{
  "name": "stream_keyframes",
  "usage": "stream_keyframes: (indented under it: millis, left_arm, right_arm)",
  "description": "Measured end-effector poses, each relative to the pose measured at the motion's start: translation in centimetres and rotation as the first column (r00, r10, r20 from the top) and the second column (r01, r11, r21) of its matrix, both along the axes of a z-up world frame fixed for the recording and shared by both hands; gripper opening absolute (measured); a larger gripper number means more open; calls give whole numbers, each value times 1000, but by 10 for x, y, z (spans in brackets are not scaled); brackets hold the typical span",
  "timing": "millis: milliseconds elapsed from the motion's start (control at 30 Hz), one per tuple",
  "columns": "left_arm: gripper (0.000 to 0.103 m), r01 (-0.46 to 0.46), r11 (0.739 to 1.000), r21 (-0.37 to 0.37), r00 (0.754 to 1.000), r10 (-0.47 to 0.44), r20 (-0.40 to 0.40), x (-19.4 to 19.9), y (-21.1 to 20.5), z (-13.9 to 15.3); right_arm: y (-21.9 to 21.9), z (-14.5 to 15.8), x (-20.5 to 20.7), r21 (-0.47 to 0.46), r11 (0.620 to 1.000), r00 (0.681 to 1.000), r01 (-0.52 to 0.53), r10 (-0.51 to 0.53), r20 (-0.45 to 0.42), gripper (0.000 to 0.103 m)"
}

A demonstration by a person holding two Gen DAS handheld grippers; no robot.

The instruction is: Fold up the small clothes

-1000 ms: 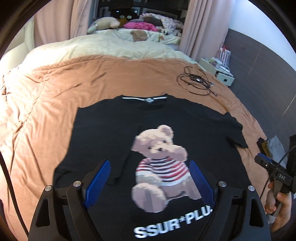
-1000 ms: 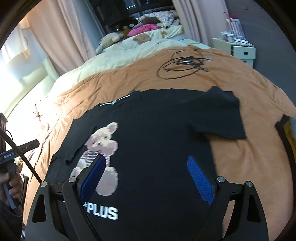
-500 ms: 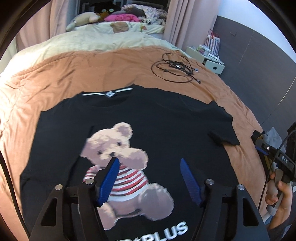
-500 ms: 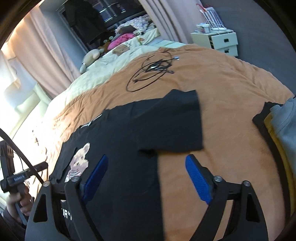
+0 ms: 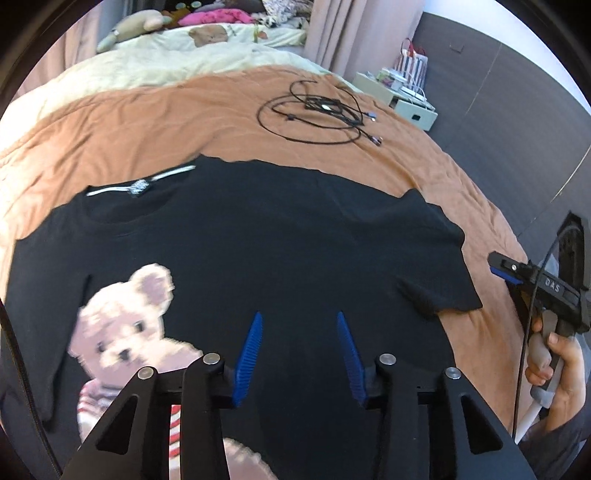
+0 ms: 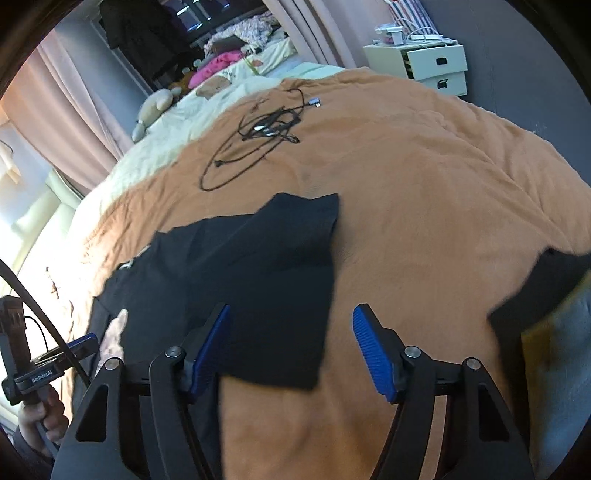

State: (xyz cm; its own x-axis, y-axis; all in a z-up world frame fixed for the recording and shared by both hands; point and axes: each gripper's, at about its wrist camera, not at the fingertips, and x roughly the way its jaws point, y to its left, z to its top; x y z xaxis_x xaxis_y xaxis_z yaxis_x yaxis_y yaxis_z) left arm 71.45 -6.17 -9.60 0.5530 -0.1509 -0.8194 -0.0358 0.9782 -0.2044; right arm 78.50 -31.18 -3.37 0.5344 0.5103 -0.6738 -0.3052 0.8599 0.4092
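Observation:
A black T-shirt (image 5: 266,251) with a teddy-bear print (image 5: 125,343) lies flat, front up, on the orange blanket (image 5: 147,125). My left gripper (image 5: 298,321) hangs over the shirt's middle, to the right of the bear, its jaws closing with nothing between the blue pads. My right gripper (image 6: 290,317) hovers over the shirt's right sleeve (image 6: 280,280); its jaws are closing too, the sleeve's hem lies under the gap, and the pads are not pressing on it. A hand holds the right gripper (image 5: 543,291) at the left wrist view's right edge.
A coil of black cables (image 5: 317,114) lies on the blanket beyond the collar. Folded clothes in black, yellow and grey (image 6: 546,317) sit at the bed's right edge. A white drawer unit (image 6: 432,62) stands by the grey wall; stuffed toys (image 5: 129,29) lie at the headboard.
Both grippers have moved right across the shirt and sunk closer to it. The left went from over the bear to the plain black cloth; the right went from the shirt's body to the sleeve. Both gaps narrowed.

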Motion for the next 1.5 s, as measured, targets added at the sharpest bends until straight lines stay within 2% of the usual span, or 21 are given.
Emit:
stream_keyframes:
  millis: [200,367,467,533,600,700,767,933,1000,1500]
  left_arm:
    - [31,33,999,-11,999,-33,-23,32,-18,-18]
    - [30,53,998,-25,998,-54,-34,55,-29,-32]
    - [27,64,997,-31,997,-66,-39,66,-35,-39]
    - [26,71,997,-36,996,-72,-44,72,-38,-43]
    - [26,77,996,-37,996,-79,-49,79,-42,-47]
    - [26,82,995,-47,995,-85,-53,88,-49,-55]
    - [26,75,996,-52,996,-78,-53,92,-50,-57]
    - [26,54,993,-106,996,-61,-68,94,-44,-51]
    - [26,51,994,-99,996,-57,-62,89,-41,-45]
    - [26,-25,993,-113,1000,25,-1,16,45,15]
  right_arm:
    - [5,-13,40,7,1000,999,-25,25,-38,59]
    - [12,-27,64,-23,999,997,-44,42,-58,49]
    - [16,-27,71,-20,998,997,-57,56,-47,48]
    - [20,-28,75,-27,998,997,-63,62,-38,41]
    - [23,-30,79,-45,997,997,-69,68,-23,19]
    - [25,-32,79,-23,997,997,-75,74,-35,2]
    - [25,-25,76,-4,997,996,-83,83,-29,1]
    - [37,13,61,-19,992,992,-122,123,25,1]
    - [45,28,53,-29,990,989,-141,143,45,1]
    - [115,90,5,-129,970,973,-208,219,75,1]
